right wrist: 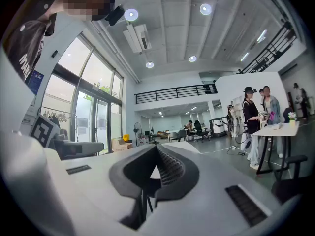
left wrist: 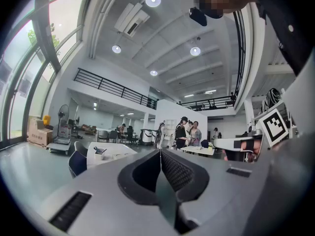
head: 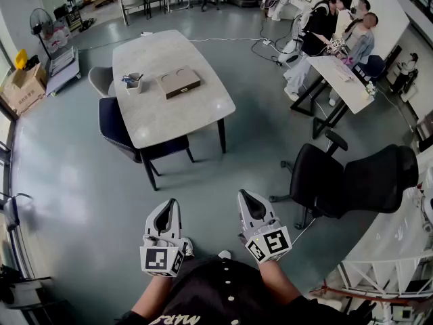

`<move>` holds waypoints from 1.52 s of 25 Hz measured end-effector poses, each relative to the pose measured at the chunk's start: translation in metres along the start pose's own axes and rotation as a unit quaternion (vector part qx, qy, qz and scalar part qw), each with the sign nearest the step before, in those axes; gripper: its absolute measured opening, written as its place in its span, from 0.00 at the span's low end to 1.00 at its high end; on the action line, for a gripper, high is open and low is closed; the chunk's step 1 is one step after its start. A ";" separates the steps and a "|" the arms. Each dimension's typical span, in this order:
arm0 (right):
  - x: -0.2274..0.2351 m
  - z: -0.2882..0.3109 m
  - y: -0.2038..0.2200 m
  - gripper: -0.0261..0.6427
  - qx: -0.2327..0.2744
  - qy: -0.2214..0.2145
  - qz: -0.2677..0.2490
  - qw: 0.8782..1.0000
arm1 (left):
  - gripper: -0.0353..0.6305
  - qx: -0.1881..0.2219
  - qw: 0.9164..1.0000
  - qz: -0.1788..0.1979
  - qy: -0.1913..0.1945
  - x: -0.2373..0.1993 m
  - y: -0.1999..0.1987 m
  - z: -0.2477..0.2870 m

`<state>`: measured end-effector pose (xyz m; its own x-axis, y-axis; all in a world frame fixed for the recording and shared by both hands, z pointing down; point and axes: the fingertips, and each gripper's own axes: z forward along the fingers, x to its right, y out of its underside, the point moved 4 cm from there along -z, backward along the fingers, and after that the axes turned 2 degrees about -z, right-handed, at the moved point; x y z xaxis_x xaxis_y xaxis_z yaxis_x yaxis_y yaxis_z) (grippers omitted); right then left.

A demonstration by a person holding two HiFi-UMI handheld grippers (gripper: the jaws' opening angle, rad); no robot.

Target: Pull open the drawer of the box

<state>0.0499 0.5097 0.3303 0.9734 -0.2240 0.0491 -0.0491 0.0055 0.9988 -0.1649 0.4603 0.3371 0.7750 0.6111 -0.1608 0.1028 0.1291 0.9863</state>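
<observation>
Both tongs are up in front of my chest: the left gripper [head: 170, 210] has its jaws pressed together tip to tip with nothing between them, and the right gripper [head: 247, 202] is the same, pads meeting and empty. They sit side by side with a clear gap between them, both pointing out over the floor [head: 74, 181]. Ahead of the tips there is a wide stretch of bare grey floor running up to the near edge of the table [head: 159, 120], so the straight line forward is open. To my right a black office chair [head: 352, 178] stands close to the right gripper's side, its base reaching toward that lane. At the table's near left corner a dark blue chair [head: 110, 122] is tucked against the left edge, with a grey chair [head: 101, 79] behind it on the same edge; the right edge is free, with only the table's legs under it. On the top, the box [head: 179, 82] lies flat about mid-table, nearer the right edge, well apart from both grippers; its darker side faces the near edge, and the drawer looks flush with it from here. Just left of it, by the left edge, sits a small container [head: 134, 82] holding pens. Further right, people [head: 338, 22] stand at a desk [head: 345, 78].
</observation>
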 end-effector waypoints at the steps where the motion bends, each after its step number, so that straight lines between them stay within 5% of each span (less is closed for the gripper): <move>1: -0.001 0.001 0.001 0.03 -0.001 -0.001 0.000 1.000 | 0.08 0.001 1.000 0.001 0.000 -0.002 -0.001 0.000; 8: -0.004 0.005 0.002 0.03 -0.002 -0.002 -0.001 1.000 | 0.08 0.012 0.999 0.013 0.031 0.005 -0.006 0.001; 19: -0.006 0.016 -0.002 0.03 0.014 0.018 -0.008 1.000 | 0.08 0.008 1.000 0.005 0.027 -0.013 -0.007 0.007; 38: -0.068 0.086 0.008 0.03 0.012 0.052 -0.003 0.999 | 0.08 -0.006 0.998 0.014 0.057 -0.111 -0.020 0.008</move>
<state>-0.0356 0.4414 0.3349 0.9916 -0.1212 0.0447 -0.0473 -0.0188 0.9987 -0.2482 0.3840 0.3358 0.7015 0.6993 -0.1373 0.0748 0.1193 0.9900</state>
